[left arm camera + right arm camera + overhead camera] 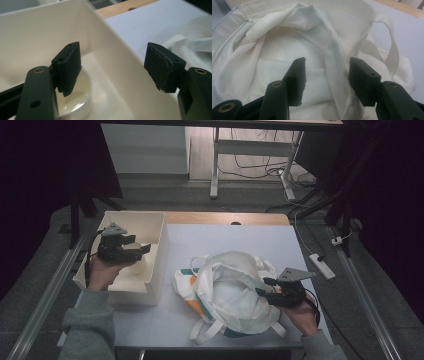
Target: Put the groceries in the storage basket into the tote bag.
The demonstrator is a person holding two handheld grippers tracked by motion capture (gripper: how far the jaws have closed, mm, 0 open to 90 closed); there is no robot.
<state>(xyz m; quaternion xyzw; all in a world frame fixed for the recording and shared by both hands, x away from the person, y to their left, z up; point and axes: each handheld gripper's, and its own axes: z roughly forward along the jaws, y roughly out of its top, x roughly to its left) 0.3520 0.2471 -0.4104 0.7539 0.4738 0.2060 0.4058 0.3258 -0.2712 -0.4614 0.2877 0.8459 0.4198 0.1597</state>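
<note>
A white cloth tote bag (pixel 230 280) with orange and green print lies open-mouthed on the table's near middle. My right gripper (pixel 263 286) is at the bag's right rim. In the right gripper view a fold of the bag (pixel 274 37) runs up between the parted jaws of this gripper (pixel 327 75), close to the right pad (pixel 359 75), with a gap at the left one. My left gripper (pixel 141 245) hovers over a white box (pixel 150 295), open with nothing held (pixel 113 65). A white round dish (pixel 82 100) sits on the floor of the box (pixel 37 30).
The box stands at the table's left edge, its tall right wall between dish and bag. White table surface (pixel 240 237) stretches behind the bag to a wooden strip (pixel 225 217). A power strip (pixel 322 266) and cables lie on the floor at right.
</note>
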